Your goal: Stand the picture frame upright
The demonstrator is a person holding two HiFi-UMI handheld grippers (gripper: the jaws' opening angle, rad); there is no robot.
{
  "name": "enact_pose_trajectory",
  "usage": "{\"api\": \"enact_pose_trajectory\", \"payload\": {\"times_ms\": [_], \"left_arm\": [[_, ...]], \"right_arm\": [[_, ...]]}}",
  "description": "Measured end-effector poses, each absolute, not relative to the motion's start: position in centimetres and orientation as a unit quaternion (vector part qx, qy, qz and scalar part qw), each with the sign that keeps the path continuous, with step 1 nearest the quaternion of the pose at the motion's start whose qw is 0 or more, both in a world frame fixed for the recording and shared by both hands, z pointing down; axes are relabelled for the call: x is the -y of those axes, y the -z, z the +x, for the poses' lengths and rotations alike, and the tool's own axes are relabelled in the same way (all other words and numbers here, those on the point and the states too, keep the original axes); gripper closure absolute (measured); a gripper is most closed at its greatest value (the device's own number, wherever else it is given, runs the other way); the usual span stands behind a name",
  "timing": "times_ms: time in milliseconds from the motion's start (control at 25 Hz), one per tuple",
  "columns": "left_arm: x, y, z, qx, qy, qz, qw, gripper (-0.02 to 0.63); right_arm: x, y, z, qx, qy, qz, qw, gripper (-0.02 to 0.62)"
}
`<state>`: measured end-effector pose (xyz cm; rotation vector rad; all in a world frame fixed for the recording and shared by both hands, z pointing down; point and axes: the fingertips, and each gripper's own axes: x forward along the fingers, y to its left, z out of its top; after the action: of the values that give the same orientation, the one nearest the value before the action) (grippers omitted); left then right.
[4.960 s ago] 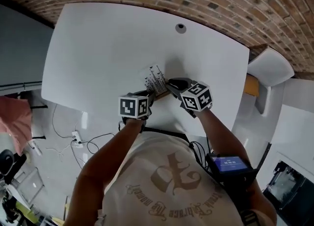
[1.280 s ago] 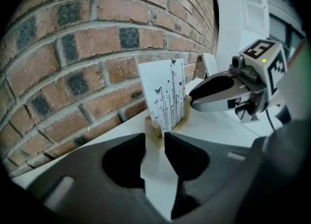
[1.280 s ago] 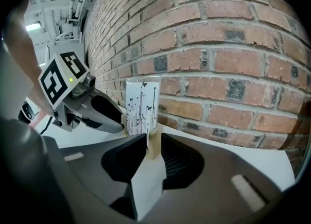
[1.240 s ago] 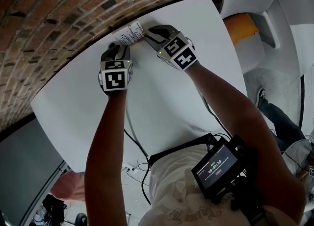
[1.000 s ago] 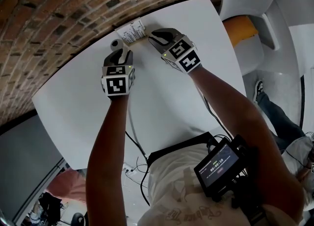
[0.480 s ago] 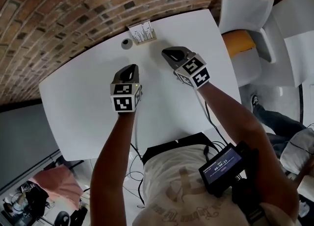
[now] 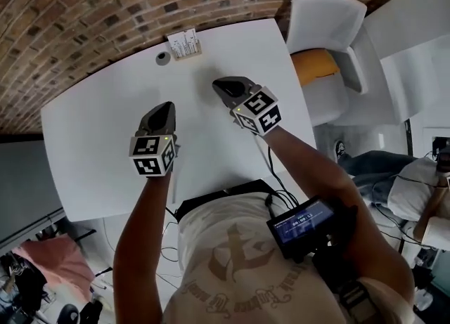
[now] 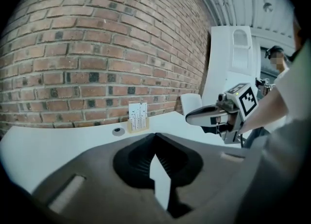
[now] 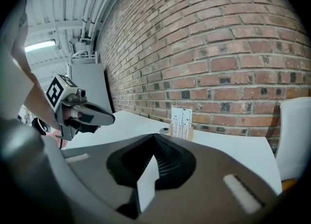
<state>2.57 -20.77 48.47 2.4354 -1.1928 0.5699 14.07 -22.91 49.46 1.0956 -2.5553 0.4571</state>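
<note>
Two grey handheld grippers hovered over the white table (image 7: 84, 147), each clenched tight with nothing between its jaws. The left gripper (image 7: 163, 108) hung over the middle of the table, its jaws pressed together along one line in its own view (image 8: 155, 135). The right gripper (image 7: 223, 85) sat beside it, nearer the table's right edge, and its jaws met the same way (image 9: 154, 135). Each gripper showed in the other's camera, its tip pinched to a point and holding nothing: the right one (image 8: 190, 117) and the left one (image 9: 110, 118).

The small picture frame (image 7: 184, 43), a white card printed with thin black lines in a pale wooden base, stood upright at the table's far edge, close against the red brick wall (image 7: 105, 6). Both gripper views showed it standing straight (image 8: 138, 116) (image 9: 181, 122), well apart from either gripper. A round grey grommet (image 7: 163, 57) lay flat in the tabletop just beside the frame. Beyond the table's far right corner stood a white moulded chair (image 7: 327, 27) with an orange seat.
</note>
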Motion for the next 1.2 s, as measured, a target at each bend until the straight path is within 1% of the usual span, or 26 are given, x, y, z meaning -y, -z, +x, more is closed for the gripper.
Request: {"api": "enact_pose_trajectory", "payload": {"times_ms": [640,1200], "left_arm": [[12.7,-45.7,1.5,0.410,-0.154,0.879,0.188,0.601],[9.6,-45.8,1.2,0.366,-0.150,0.897,0.197,0.601]], "right_arm": [[14.7,-45.6,15.1,0.899,-0.159,0.386,0.129,0.588],[11.7,-43.9,15.0,0.888,-0.156,0.416,0.118,0.588]]}}
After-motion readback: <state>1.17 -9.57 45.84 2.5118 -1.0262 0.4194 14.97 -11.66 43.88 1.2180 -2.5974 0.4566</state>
